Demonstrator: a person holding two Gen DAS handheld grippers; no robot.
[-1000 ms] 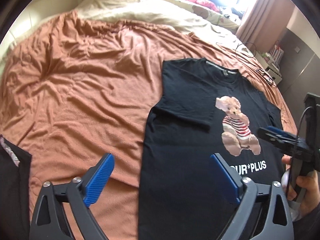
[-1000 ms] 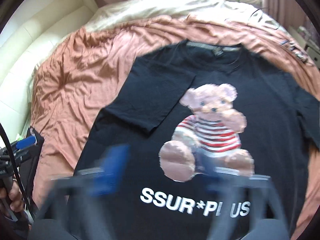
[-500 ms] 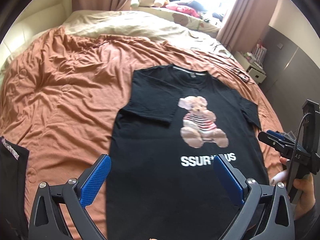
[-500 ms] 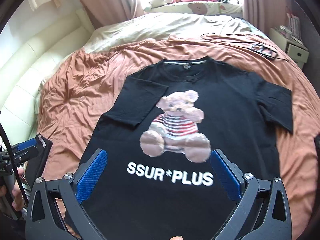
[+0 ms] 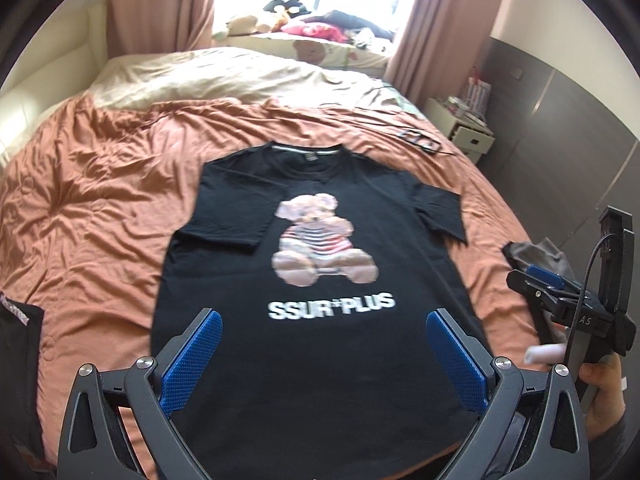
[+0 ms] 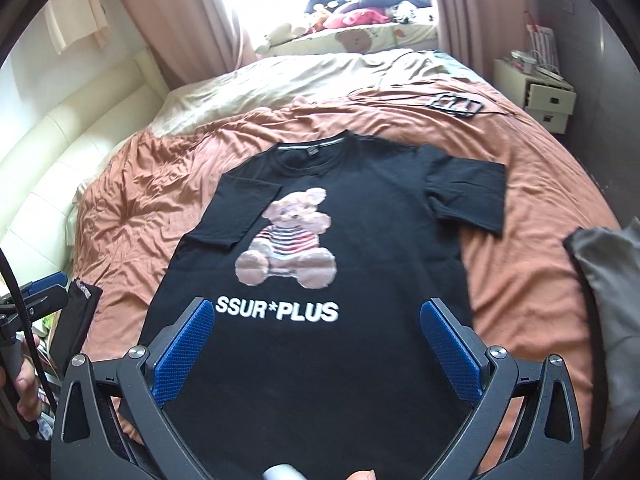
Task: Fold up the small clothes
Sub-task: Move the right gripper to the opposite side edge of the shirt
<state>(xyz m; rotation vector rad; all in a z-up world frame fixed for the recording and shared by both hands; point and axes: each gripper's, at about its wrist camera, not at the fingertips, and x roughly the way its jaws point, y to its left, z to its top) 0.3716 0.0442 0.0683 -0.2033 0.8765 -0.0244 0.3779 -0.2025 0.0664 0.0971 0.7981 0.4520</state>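
A black T-shirt [image 5: 320,280] is lying face up on the bed [image 5: 100,208], filling the middle of both wrist views, its collar pointing toward the top of the frame. A teddy bear print [image 5: 320,250] is showing on the chest, with white lettering just below it. The sleeve at centre left of the frame is lying folded in over the body of the shirt — the other sleeve [image 6: 468,196], at centre right, is lying spread flat on the orange sheet.

The left tongs [image 5: 324,360] are hovering at the bottom of the left wrist view with the blue pads [image 5: 192,360] spread wide, gripping nothing. The right tongs [image 6: 316,354] are hanging likewise over the hem — released and empty. A grey cloth [image 6: 612,300] is lying at the right edge of the right wrist view, apart from the shirt, and another dark garment [image 5: 20,340] is sitting at the lower left edge of the left wrist view.
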